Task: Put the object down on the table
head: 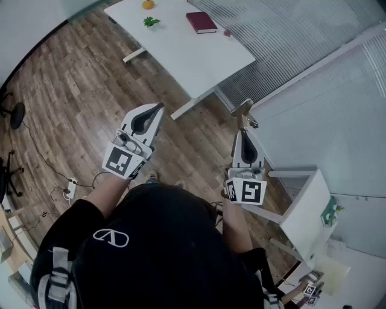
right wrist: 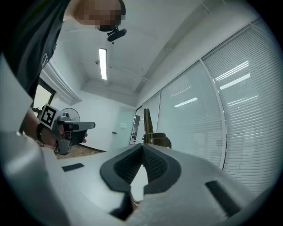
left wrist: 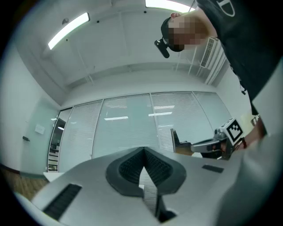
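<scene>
I am standing on the floor (head: 90,90), and the table (head: 199,60) is lying ahead, well apart. On it the book (head: 201,22) is sitting right of the leafy sprig (head: 151,22), with the fruit (head: 148,4) behind. My right gripper (head: 243,130) is holding the object (head: 243,110) in the air, right of my left gripper (head: 160,108).

No legible txt; oval logo (head: 110,237) on shirt (head: 163,253).
</scene>
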The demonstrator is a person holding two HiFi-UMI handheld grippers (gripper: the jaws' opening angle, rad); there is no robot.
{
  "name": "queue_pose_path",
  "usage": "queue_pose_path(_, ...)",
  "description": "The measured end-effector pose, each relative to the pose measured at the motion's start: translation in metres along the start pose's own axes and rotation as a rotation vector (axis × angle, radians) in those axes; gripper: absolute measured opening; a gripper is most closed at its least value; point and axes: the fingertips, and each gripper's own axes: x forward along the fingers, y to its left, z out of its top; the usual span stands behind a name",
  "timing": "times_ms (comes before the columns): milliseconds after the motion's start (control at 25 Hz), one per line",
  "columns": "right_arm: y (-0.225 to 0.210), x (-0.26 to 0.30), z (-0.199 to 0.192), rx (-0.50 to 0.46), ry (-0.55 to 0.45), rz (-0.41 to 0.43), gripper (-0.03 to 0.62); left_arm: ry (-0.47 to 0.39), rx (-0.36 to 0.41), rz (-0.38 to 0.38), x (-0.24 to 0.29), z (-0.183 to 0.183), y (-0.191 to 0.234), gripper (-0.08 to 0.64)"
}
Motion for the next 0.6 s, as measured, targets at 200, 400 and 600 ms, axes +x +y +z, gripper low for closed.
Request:
queue_pose_path(200, -0.0003, 0.0001, 0.0, 0.021, -0.007, 0.006, 0.005, 0.009, -0.002, -0.002, 0.0005, -0.0032, -0.0009, 0.005)
queue_pose_path(400, 0.0037, 0.0016, 0.0021, 0.102, -0.038, 0.06, 0.006, 0.007, -0.008, -0.007, 0.0016, -0.0067, -0.0036, 0.005)
queue_pose_path(600, -0.0053, 0.0022, 0.0032, 0.136, -0.045, 0.062, 0.006, 0.013, -0.013, -0.009, 0.0072, -0.0095, -0.0094, 0.005)
